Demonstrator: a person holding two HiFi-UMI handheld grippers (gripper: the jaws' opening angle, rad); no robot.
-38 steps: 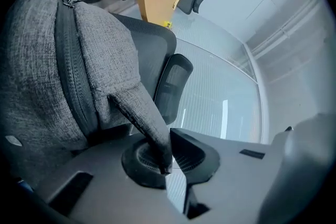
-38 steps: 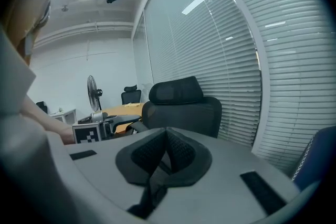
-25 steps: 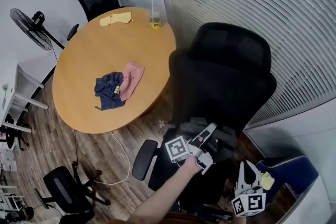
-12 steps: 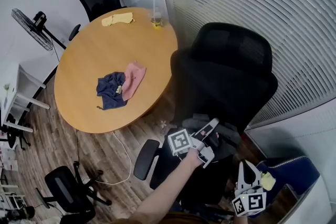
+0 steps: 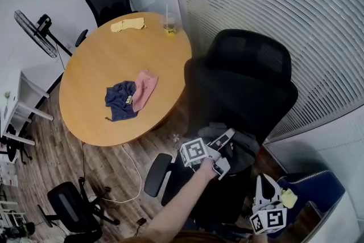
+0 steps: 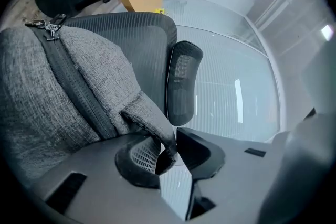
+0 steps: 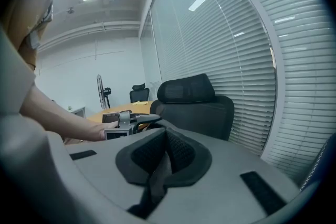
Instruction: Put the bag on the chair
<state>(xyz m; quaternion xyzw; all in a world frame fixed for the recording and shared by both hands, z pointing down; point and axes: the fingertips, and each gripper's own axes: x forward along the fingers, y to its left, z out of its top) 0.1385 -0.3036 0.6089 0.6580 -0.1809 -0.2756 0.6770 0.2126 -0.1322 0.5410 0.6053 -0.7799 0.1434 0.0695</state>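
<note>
At left, the round wooden worktop (image 5: 96, 60) carries a crumpled blue cloth (image 5: 118, 101) and a pink cloth (image 5: 145, 87). To its right stands the black office chair (image 5: 244, 82), with the grey bag (image 5: 245, 145) lying on its seat. The left claw (image 6: 173, 148) is at the bag, jaws opening with a fold of grey fabric between them. Farther right, the right claw (image 7: 165, 150) has its jaws pressed together.

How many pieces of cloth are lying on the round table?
3: a yellow cloth at the far edge by the cup; a blue cloth and a pink cloth touching, mid-table. None seems hidden.
</note>
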